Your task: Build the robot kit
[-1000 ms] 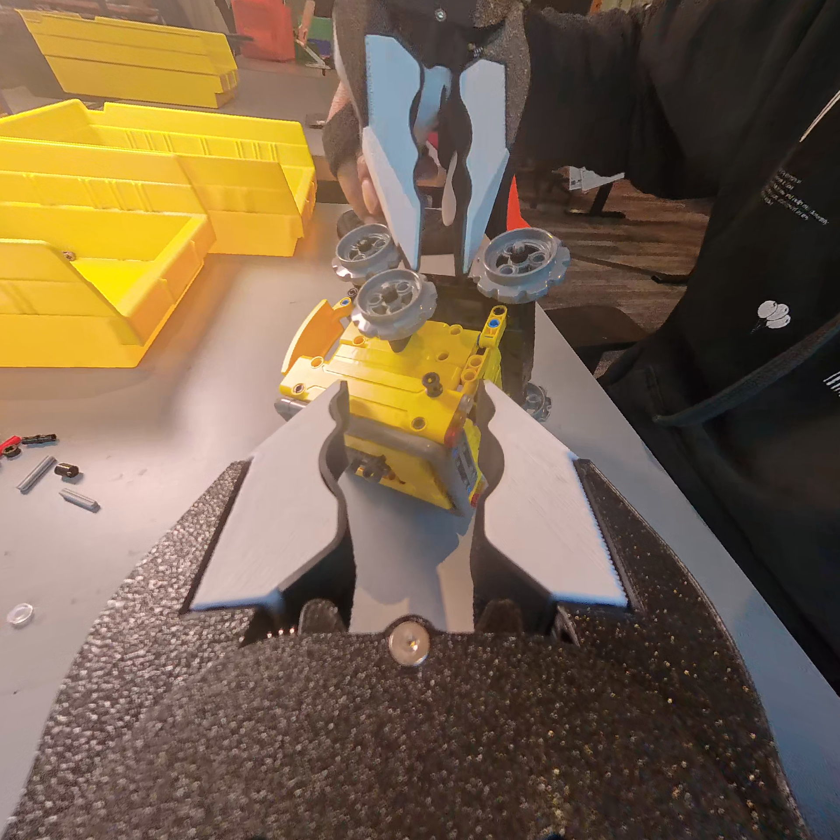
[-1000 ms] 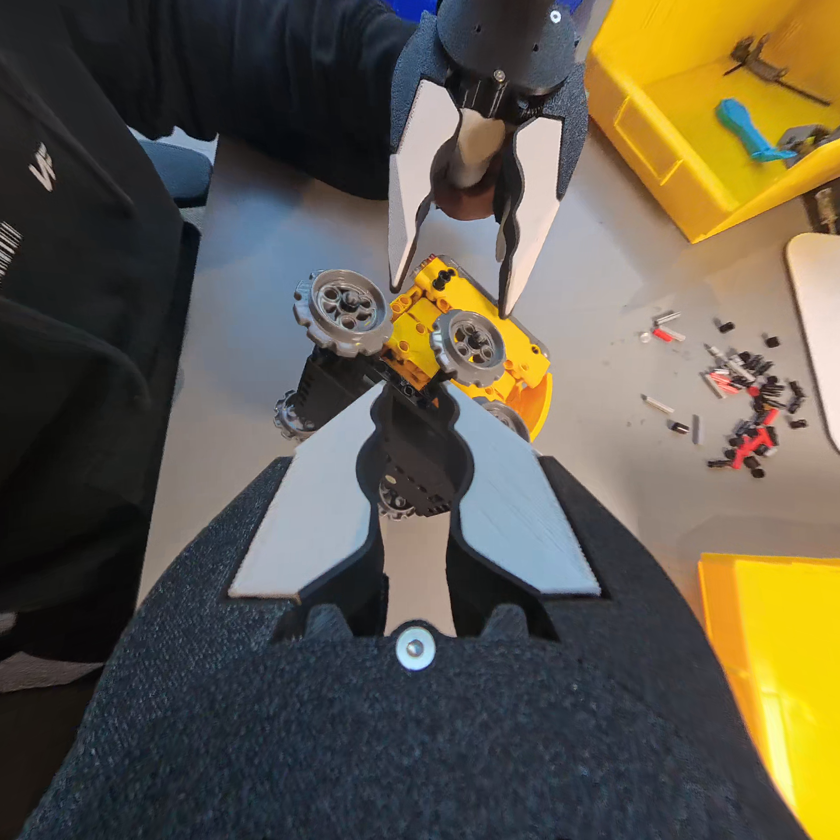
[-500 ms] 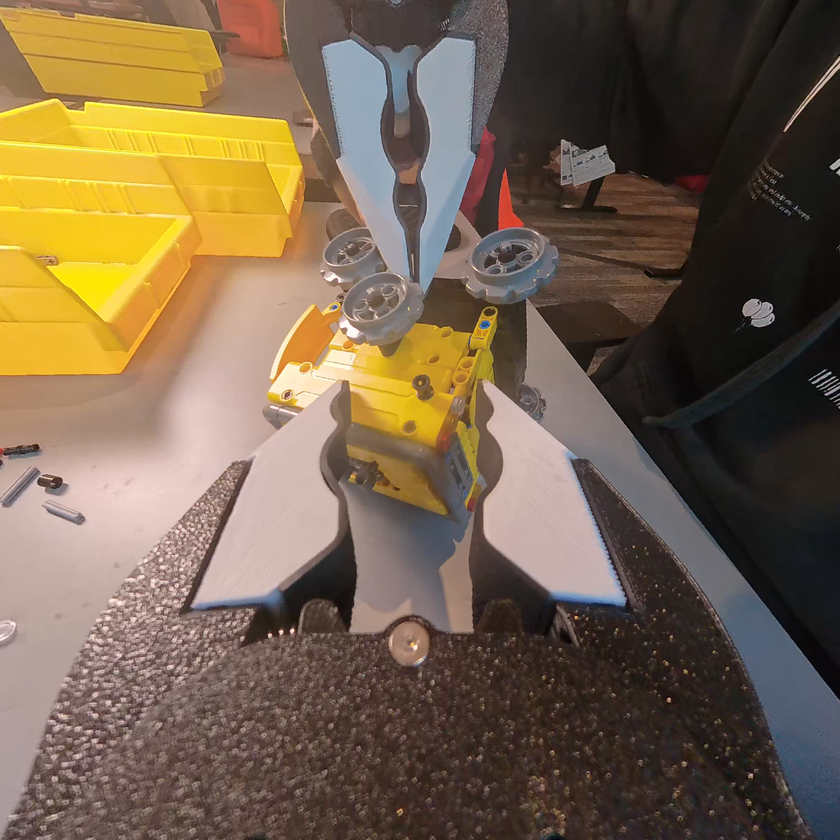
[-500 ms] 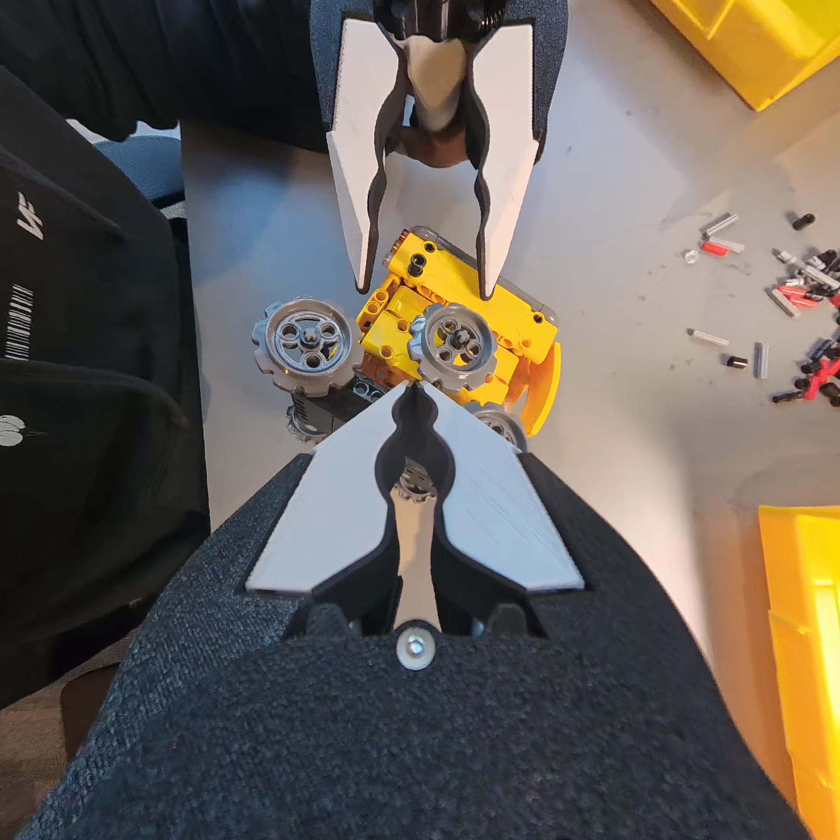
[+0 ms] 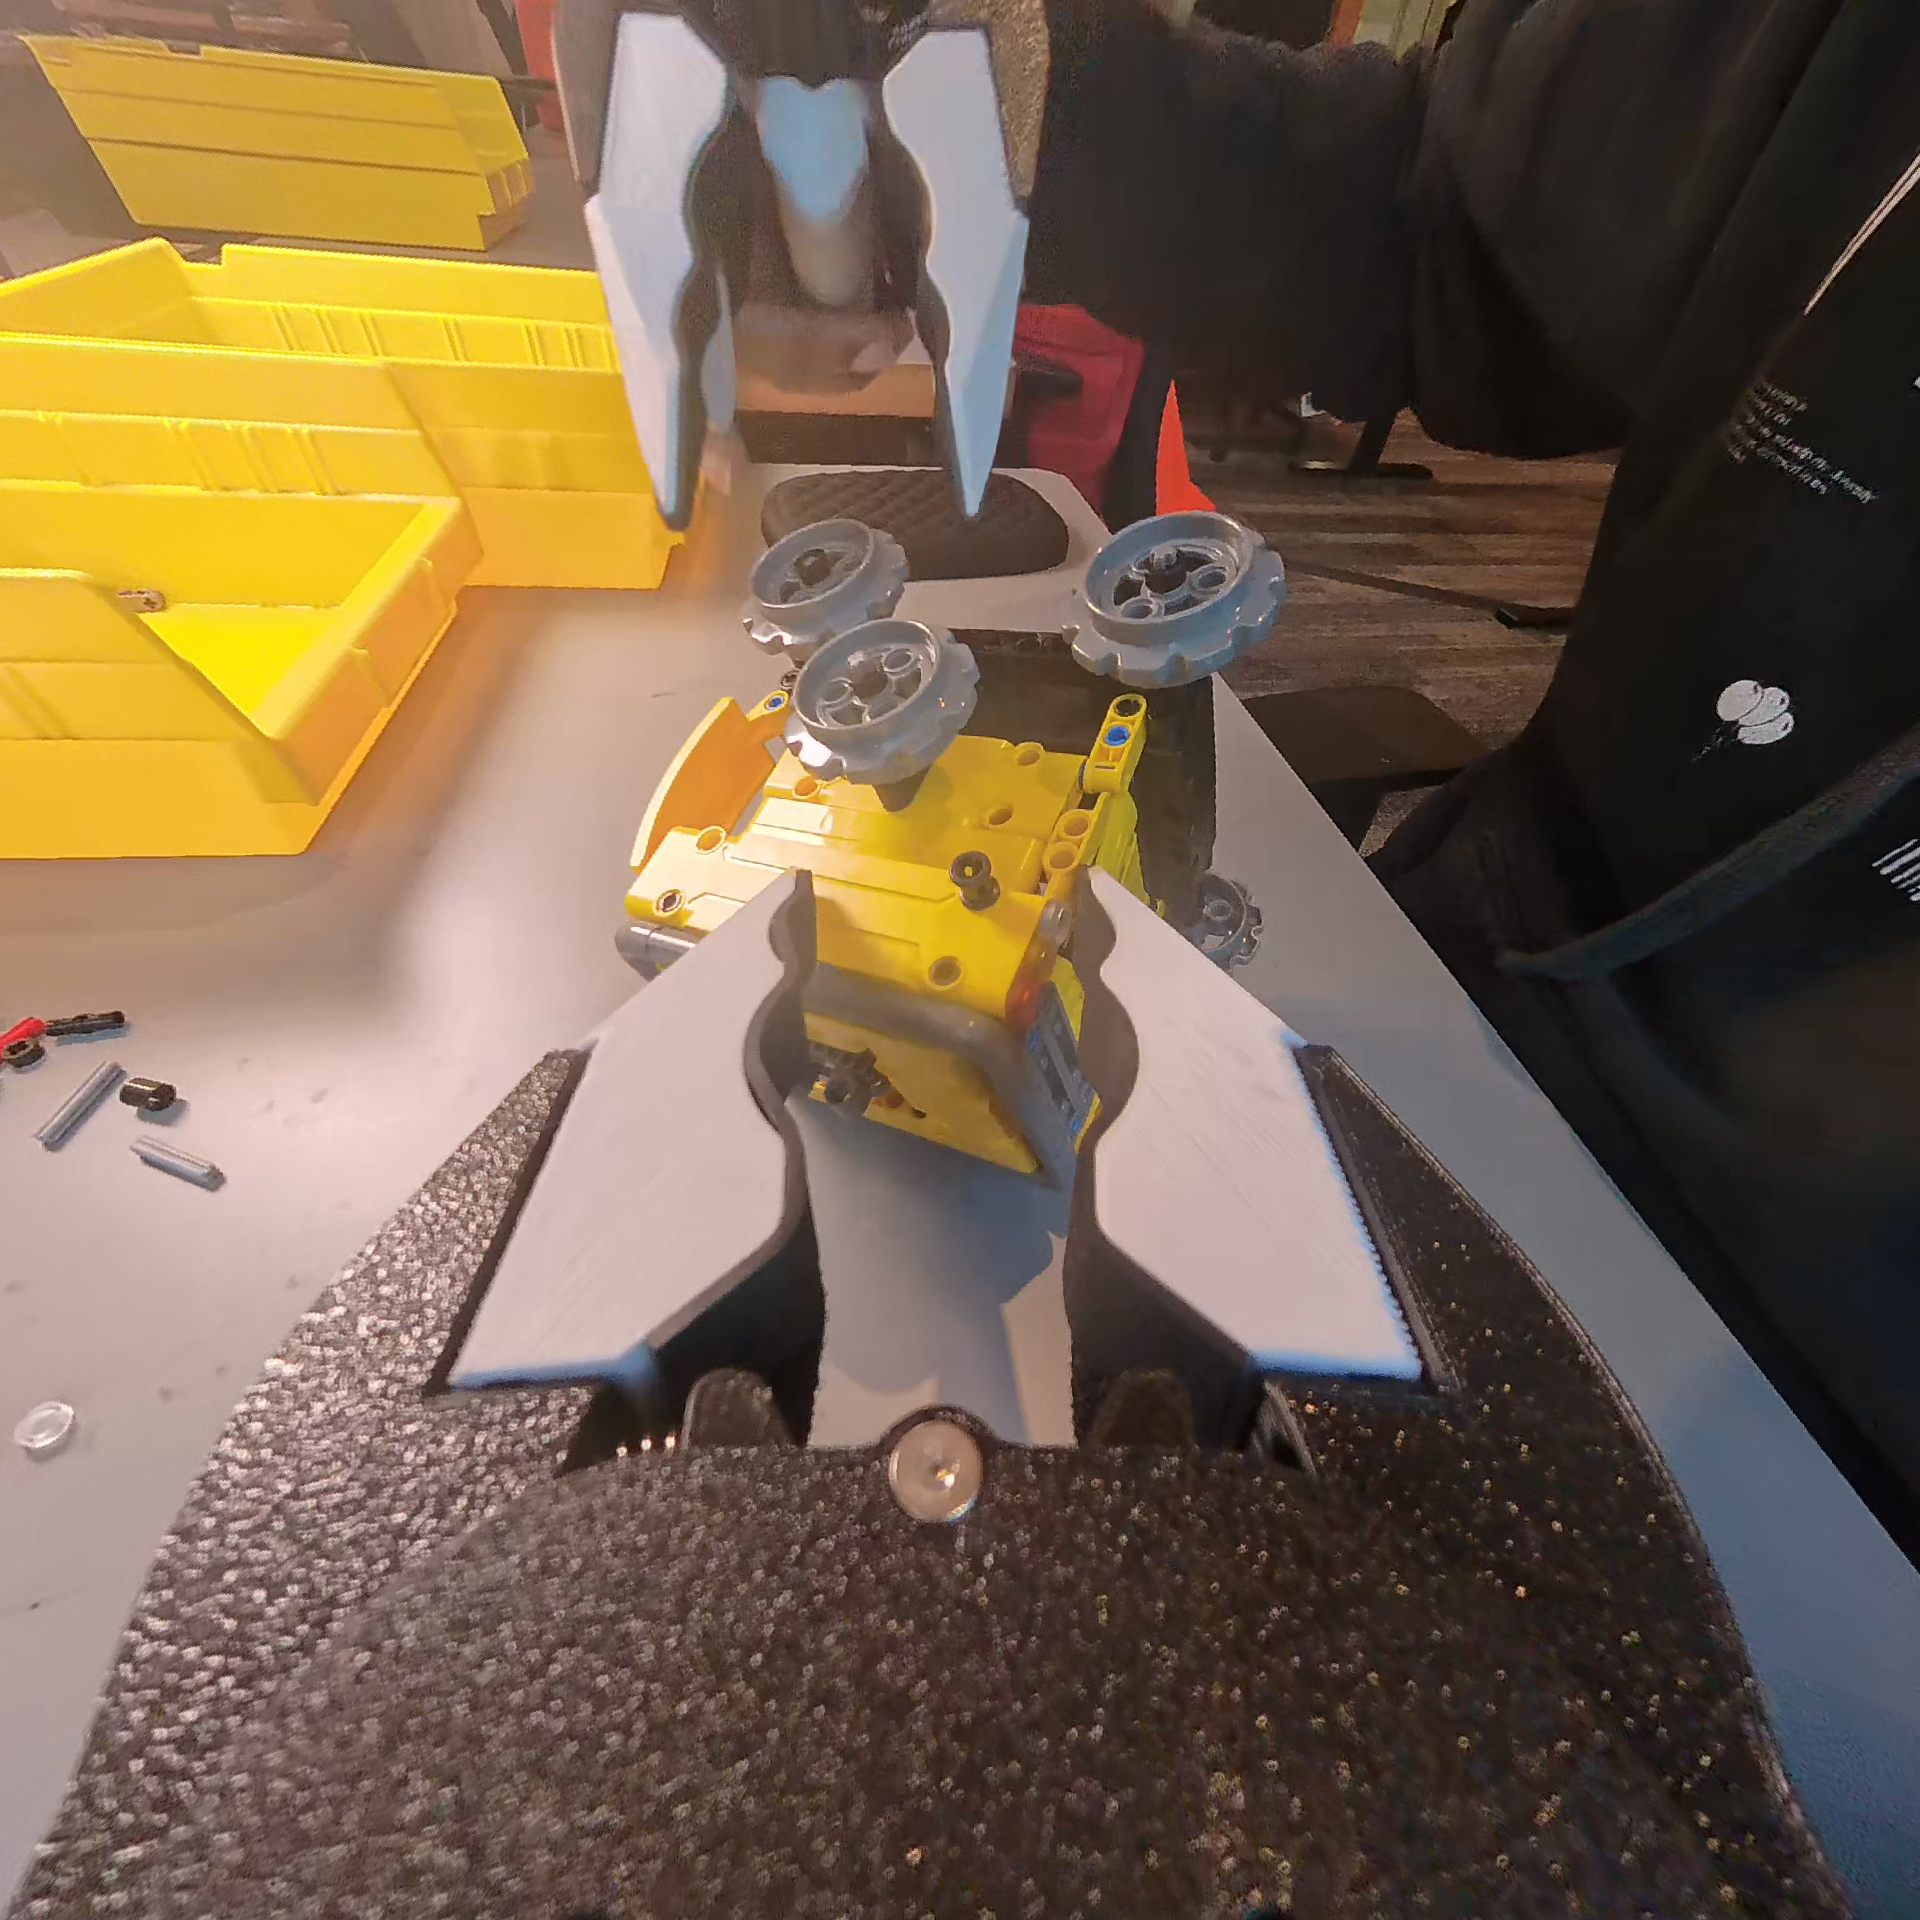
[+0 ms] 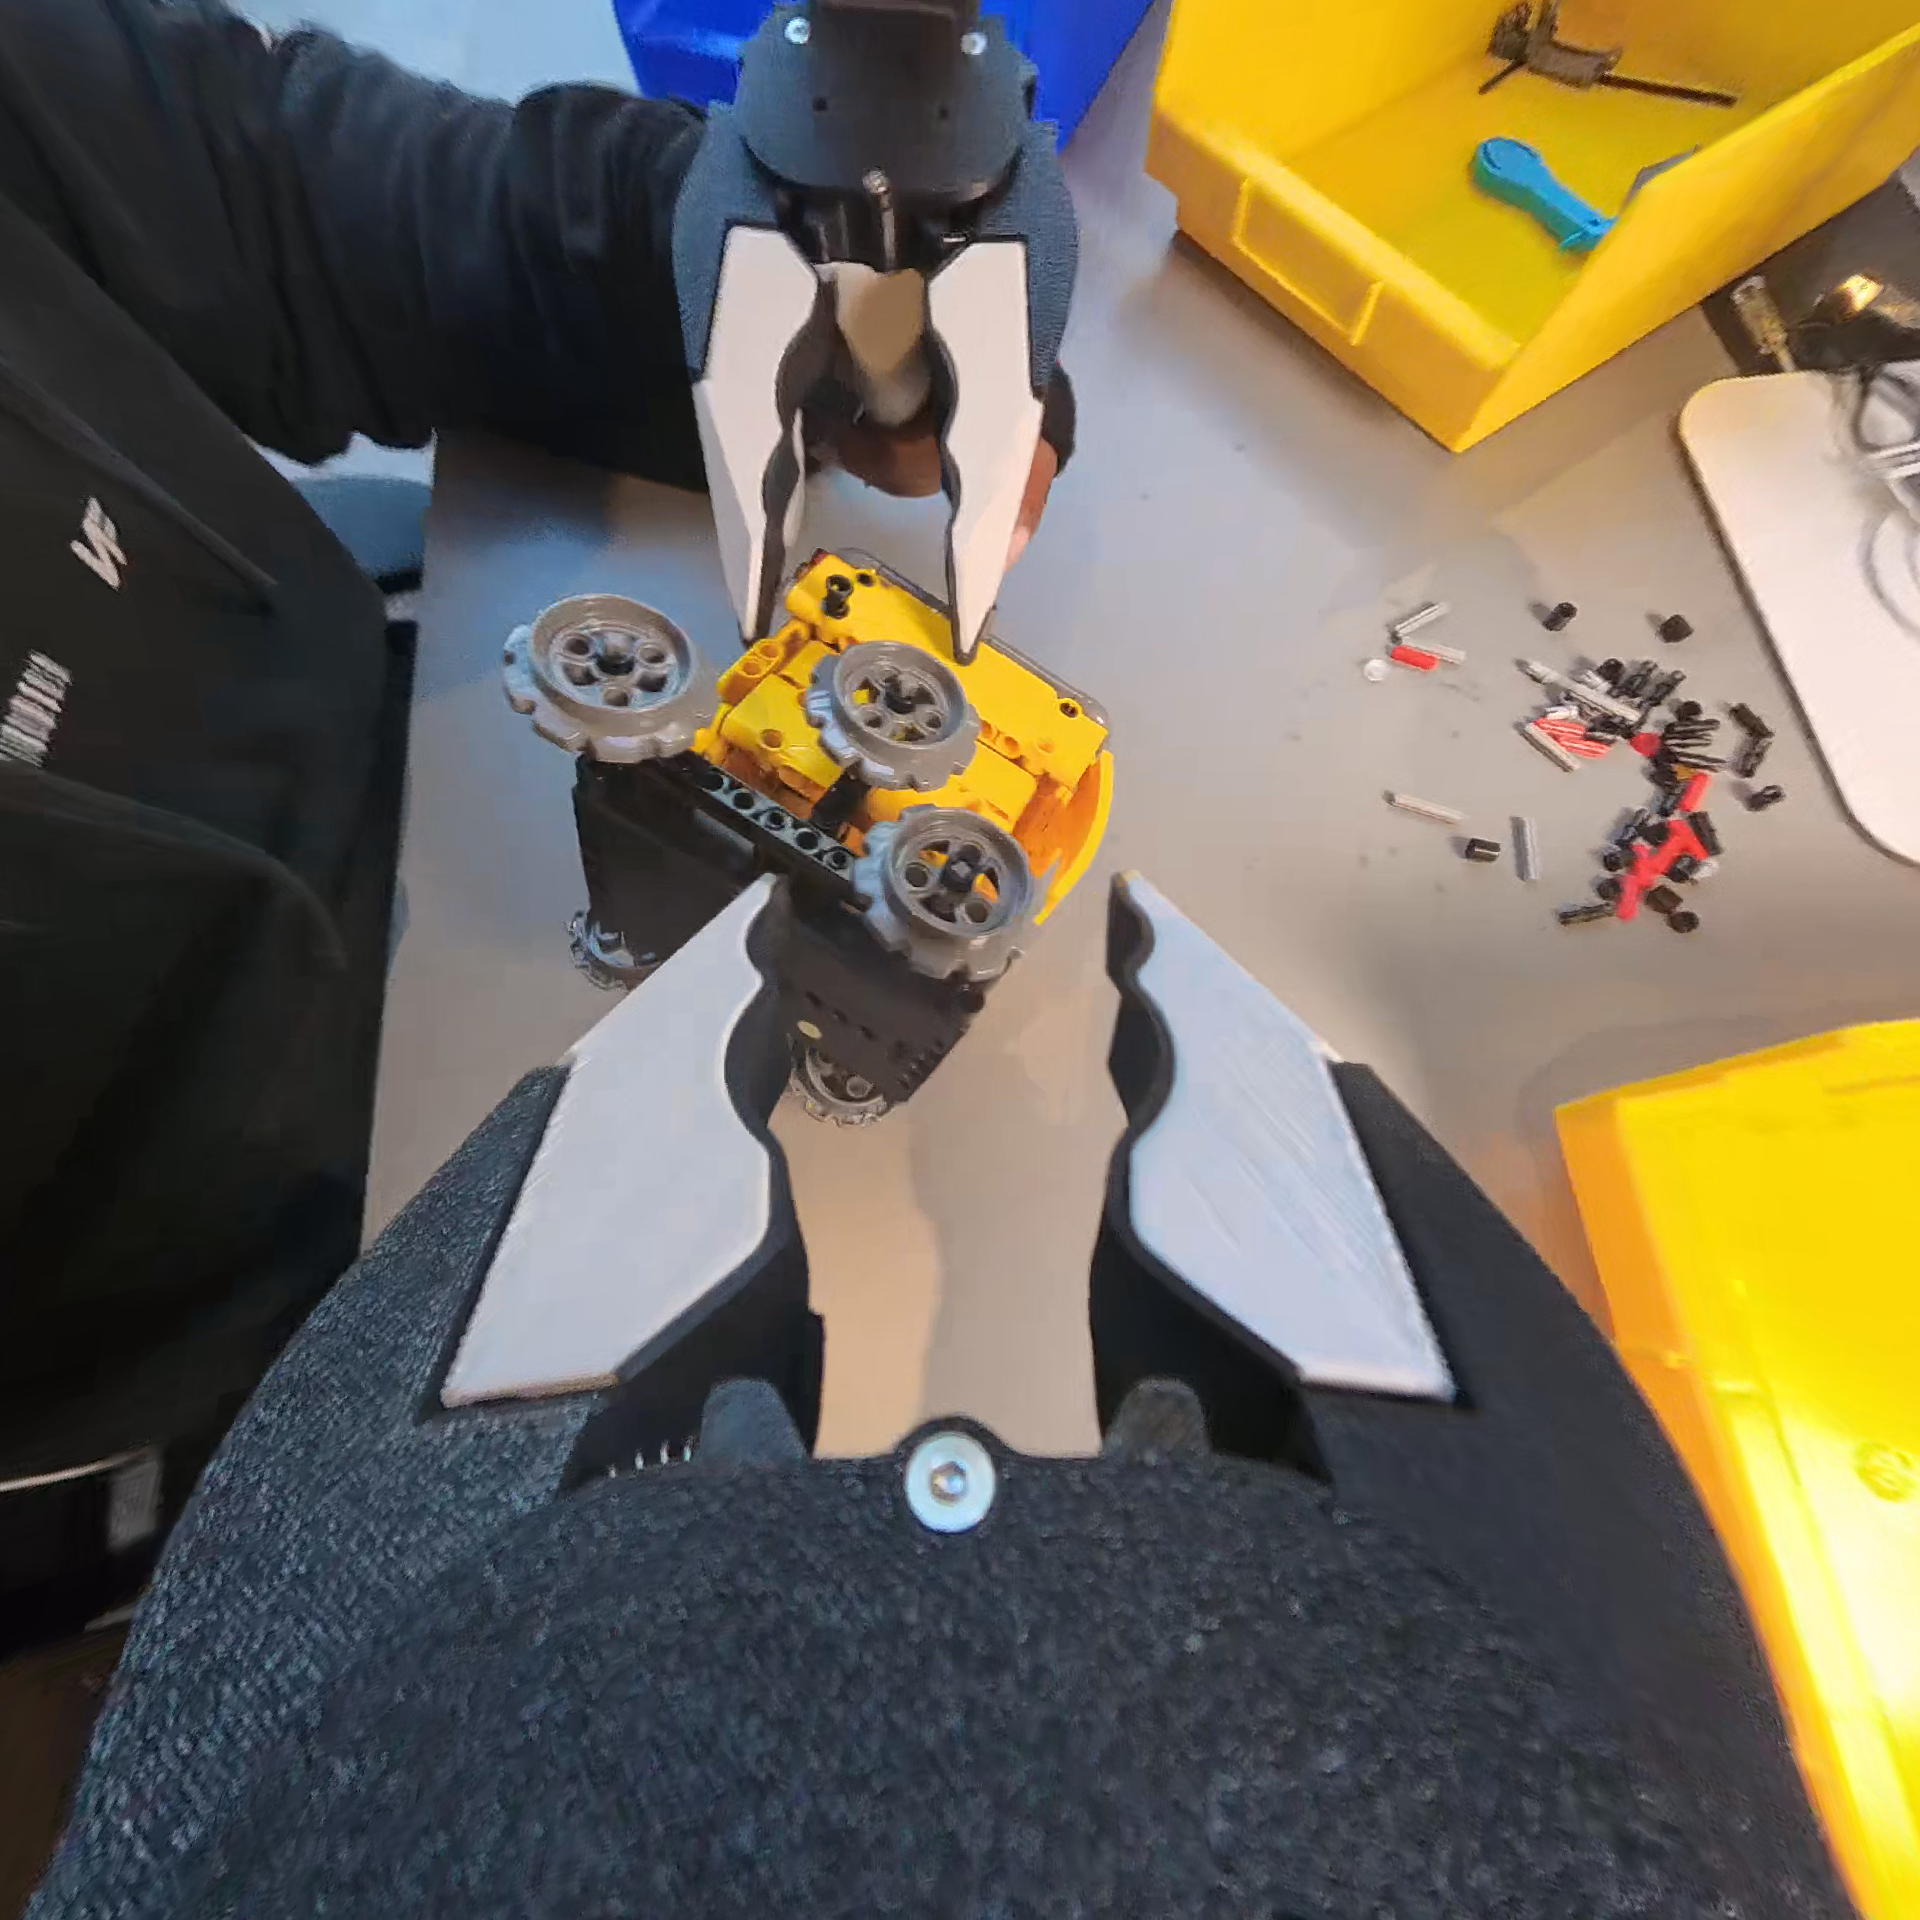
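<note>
- Left gripper: jaws closed onto the yellow end of a toy vehicle; each finger presses a side of the yellow block. The right wrist view shows the same hold from the far side.
- Toy vehicle: built of yellow and black bricks, lying on its side on the grey desk, near the desk edge closest to the person in black clothing.
- Three grey toothed wheels point upward: one over the yellow body, one out on the person's side, one at the black end. More grey wheels lie under the black part, against the desk.
- Right gripper: jaws wide apart, holding nothing. It hangs over the black end of the vehicle; the person-side finger overlaps the black part in view, contact cannot be told. In the left wrist view it sits raised above and behind the wheels, blurred.
- Yellow bins: stacked on the desk well to the side of the vehicle. One bin holds a blue tool and dark parts.
- Small loose parts: black, red and grey pins scattered on the desk, apart from the vehicle.
- Another yellow bin sits at the near corner of the right wrist view.
</note>
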`<act>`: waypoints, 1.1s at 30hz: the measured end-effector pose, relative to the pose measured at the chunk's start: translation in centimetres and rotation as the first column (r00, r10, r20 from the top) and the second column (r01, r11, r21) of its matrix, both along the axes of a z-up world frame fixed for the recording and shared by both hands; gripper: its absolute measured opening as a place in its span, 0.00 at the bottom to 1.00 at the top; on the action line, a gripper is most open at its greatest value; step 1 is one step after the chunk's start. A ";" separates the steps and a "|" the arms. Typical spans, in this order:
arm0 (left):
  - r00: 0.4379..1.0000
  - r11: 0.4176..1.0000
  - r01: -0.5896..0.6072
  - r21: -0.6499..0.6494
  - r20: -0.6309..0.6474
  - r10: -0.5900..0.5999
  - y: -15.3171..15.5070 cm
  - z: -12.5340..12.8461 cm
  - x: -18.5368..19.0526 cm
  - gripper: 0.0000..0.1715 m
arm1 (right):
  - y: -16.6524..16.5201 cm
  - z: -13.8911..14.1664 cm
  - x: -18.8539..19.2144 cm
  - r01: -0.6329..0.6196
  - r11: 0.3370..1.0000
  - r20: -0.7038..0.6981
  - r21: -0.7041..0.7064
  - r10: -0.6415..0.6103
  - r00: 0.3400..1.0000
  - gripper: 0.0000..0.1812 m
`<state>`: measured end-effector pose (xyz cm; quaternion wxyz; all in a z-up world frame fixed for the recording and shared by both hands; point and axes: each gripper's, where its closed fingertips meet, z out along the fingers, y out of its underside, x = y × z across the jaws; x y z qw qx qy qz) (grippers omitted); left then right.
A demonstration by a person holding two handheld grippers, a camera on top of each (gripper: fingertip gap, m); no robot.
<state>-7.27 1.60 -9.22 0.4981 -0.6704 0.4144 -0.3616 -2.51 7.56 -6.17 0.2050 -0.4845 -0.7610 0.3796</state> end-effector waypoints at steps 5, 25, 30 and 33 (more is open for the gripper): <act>0.996 0.999 -0.028 -0.018 0.079 0.029 -0.1 1.1 -0.8 0.33 | -0.9 -2.3 -0.6 -0.077 0.973 0.055 -0.219 0.091 0.994 0.25; 0.959 0.968 -0.244 -0.053 0.133 0.249 1.3 1.8 -7.2 0.25 | -0.7 4.4 -7.3 0.044 0.978 -0.439 0.205 0.051 0.897 0.24; 0.943 0.944 -0.326 0.048 0.090 0.320 1.2 2.2 -9.8 0.25 | -0.5 2.1 -8.5 0.159 0.956 -0.568 0.246 0.009 0.823 0.23; 0.947 0.944 -0.322 0.072 0.006 0.323 1.4 1.0 -9.5 0.25 | -0.4 0.7 -8.1 0.207 0.945 -0.600 0.255 -0.014 0.800 0.23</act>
